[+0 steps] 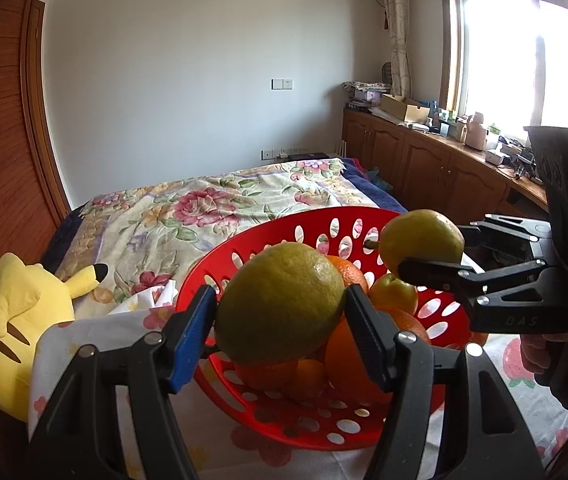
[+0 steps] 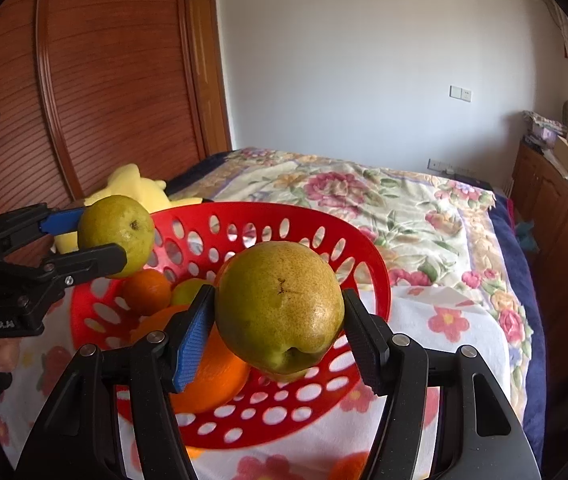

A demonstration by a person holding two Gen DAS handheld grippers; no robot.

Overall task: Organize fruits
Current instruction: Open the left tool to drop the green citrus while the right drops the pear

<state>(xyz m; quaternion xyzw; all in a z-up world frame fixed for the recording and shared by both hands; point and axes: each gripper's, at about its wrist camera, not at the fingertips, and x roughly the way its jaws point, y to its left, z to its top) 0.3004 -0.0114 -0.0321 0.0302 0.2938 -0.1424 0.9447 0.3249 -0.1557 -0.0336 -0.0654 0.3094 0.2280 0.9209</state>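
Observation:
A red perforated basket [image 1: 268, 236] [image 2: 368, 248] sits on a bed and holds several oranges [image 1: 364, 344] [image 2: 146, 290] and a small yellow-green fruit [image 1: 398, 294]. My left gripper [image 1: 280, 304] is shut on a yellow-green pear [image 1: 280, 300] above the basket's near side; it also shows in the right wrist view [image 2: 100, 236], holding that pear [image 2: 118, 232]. My right gripper [image 2: 278, 316] is shut on a second yellow-green pear [image 2: 280, 312] above the basket; in the left wrist view it [image 1: 432, 252] holds that pear [image 1: 422, 240] over the basket's right side.
The basket rests on a white floral cloth [image 2: 444, 320] over a flowered bedspread [image 1: 204, 208]. A yellow plush toy [image 1: 24, 312] lies at the left by a wooden wardrobe [image 2: 104, 80]. Wooden cabinets with clutter [image 1: 444, 152] run under the window at right.

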